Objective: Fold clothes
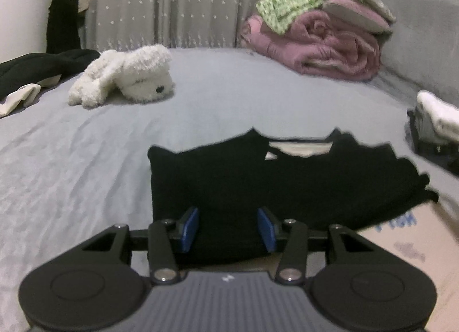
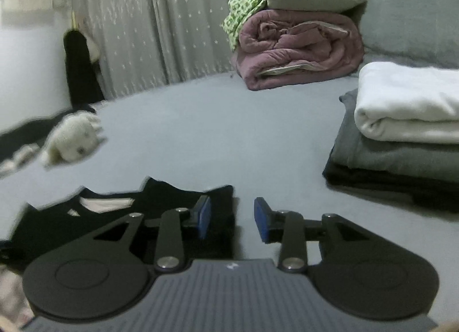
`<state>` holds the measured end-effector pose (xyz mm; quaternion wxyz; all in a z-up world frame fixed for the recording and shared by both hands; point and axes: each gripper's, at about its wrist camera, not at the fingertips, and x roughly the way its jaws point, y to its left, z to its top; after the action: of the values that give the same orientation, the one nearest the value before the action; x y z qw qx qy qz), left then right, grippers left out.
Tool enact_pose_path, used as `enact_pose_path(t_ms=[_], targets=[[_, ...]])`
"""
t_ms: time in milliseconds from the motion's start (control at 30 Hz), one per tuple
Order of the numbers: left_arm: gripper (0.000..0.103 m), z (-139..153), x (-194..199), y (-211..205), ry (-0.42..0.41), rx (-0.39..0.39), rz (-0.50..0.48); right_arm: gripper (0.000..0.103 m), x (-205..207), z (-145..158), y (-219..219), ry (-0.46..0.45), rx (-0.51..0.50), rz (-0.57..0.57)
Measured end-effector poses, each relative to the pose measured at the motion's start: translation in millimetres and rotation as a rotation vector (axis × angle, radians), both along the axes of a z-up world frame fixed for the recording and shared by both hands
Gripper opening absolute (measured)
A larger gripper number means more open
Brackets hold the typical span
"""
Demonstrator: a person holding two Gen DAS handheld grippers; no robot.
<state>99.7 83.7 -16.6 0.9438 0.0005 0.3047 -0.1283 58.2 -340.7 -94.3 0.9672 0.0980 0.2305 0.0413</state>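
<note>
A black garment [image 1: 287,182] lies folded flat on the grey bed sheet [image 1: 86,159], its pale neck label showing at the far edge. My left gripper [image 1: 228,225] hovers over the garment's near edge. Its blue pads stand apart and black cloth fills the gap without the pads pressing on it. In the right wrist view the same black garment [image 2: 51,225] sits at the lower left. My right gripper [image 2: 233,217] is open at the garment's right edge, with its left pad over the cloth, its right pad over bare sheet and nothing held.
A stack of folded clothes [image 2: 401,131], white on grey on black, stands at the right. A white plush toy [image 1: 123,79] and dark clothing [image 1: 37,68] lie at the left. A rolled pink quilt [image 1: 315,45] sits at the back. A cardboard box [image 1: 416,246] is near right.
</note>
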Motion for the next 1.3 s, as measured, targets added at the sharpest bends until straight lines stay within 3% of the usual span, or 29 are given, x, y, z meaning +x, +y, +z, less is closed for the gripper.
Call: enact_pose_path(t_ms=[100,167,233,267,300,400,567,867,1033,1300], targets=[[0.047,0,0,-1,0.008,-0.031,-0.003,0.038,-4,0,15,0.006,-0.024,0.08],[0.047,-5,0,-6,0.032,0.002,-0.009,0.038,-4,-9,28,0.041,-0.098,0.128],[0.046,-11,-2,-12,0.044,0.074,-0.018,0.028,-2,-22,32,0.103,-0.168,0.126],[0.046,-11,-4,-13,0.036,0.092,-0.029,0.031,-1,-28,34,0.134,-0.203,0.125],[0.046,-10,-6,-13,0.036,0.102,-0.034,0.038,-1,-30,31,0.154,-0.204,0.117],[0.046,0,-15,-5,0.018,0.077,-0.042,0.038,-6,-17,18,0.154,-0.15,0.081],[0.047,12,-30,13,0.004,0.048,-0.008,0.045,-29,9,17,0.096,-0.175,0.068],[0.047,24,-56,38,0.014,-0.02,0.061,0.057,-67,21,38,0.158,-0.193,0.121],[0.047,20,-65,46,0.075,-0.064,0.077,0.062,-93,24,45,0.183,-0.209,0.148],[0.046,10,-87,57,0.194,-0.085,0.042,0.062,-129,16,33,0.248,-0.155,0.158]])
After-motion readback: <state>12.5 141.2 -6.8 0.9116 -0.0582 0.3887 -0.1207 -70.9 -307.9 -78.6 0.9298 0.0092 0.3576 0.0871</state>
